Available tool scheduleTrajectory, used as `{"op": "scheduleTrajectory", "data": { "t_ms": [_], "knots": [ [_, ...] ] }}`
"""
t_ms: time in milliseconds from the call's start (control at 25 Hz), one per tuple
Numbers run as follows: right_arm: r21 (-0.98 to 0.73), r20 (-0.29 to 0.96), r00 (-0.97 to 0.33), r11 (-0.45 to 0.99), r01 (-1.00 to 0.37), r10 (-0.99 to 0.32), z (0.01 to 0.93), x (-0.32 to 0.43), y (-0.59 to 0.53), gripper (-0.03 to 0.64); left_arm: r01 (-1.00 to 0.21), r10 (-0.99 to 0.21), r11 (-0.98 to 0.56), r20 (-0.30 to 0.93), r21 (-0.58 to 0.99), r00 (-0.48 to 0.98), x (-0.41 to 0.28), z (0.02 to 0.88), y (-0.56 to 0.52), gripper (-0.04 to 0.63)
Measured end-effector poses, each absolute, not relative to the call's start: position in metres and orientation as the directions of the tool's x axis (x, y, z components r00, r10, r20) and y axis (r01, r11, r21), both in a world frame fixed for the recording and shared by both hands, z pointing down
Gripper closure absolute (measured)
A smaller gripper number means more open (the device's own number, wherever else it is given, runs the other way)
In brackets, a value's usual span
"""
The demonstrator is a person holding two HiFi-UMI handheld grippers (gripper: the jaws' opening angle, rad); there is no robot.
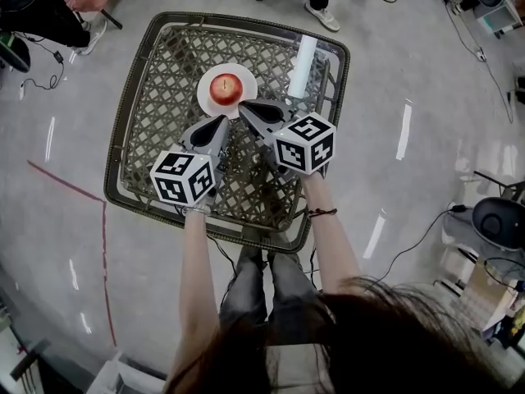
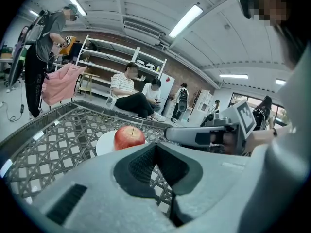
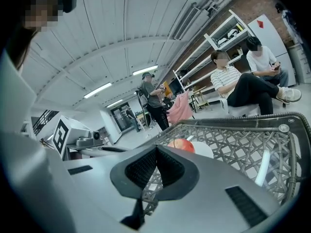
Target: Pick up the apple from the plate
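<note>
- While the apple (image 1: 226, 89) sits centred on its white plate (image 1: 205, 98) — toward the far side of the woven bench (image 1: 161, 97) — neither tool touches it.
- Left tool (image 2: 155, 145): jaws pressed together, nothing between them, tip just short of the plate.
- Right tool (image 3: 156, 148): jaws likewise pressed together, empty, tip by the plate's near rim.
- White tube (image 1: 303, 66) — right of the plate, apart from it.

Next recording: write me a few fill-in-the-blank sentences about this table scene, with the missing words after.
The round white plate on the woven lattice table holds one ____ apple.
The jaws of the left hand-held gripper and the right hand-held gripper are both ____.
In the head view, the white cylinder lies to the plate's ____.
Missing words: red; shut; right.
</note>
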State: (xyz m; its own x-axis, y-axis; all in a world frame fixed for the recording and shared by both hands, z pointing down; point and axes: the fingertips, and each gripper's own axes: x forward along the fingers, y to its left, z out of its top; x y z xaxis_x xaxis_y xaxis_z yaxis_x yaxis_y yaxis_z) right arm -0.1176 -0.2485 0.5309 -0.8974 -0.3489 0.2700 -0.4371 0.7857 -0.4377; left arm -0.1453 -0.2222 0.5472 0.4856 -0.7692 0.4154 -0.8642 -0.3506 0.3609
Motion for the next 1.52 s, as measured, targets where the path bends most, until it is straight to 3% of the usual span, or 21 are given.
{"op": "scheduleTrajectory", "data": {
  "t_ms": [840, 960, 1520],
  "knots": [
    [-0.465, 0.298, -0.887, 0.758, -0.457, -0.352, 0.566, -0.112, -0.261, 0.607, -0.916, -0.784, -0.324, 0.474, 0.238, 0.400, -0.160, 0.585, -0.245, 0.581],
    [-0.466, 0.301, -0.886, 0.756, -0.459, -0.353, 0.569, -0.112, -0.261, 0.607, -0.921, -0.788, -0.315, 0.478, 0.228, 0.388, -0.163, 0.588, -0.247, 0.498],
    [-0.470, 0.299, -0.880, 0.746, -0.472, -0.368, 0.572, -0.108, -0.267, 0.607, -0.924, -0.780, -0.339, 0.497, 0.175, 0.380, -0.162, 0.595, -0.255, 0.393]
  ]
}}
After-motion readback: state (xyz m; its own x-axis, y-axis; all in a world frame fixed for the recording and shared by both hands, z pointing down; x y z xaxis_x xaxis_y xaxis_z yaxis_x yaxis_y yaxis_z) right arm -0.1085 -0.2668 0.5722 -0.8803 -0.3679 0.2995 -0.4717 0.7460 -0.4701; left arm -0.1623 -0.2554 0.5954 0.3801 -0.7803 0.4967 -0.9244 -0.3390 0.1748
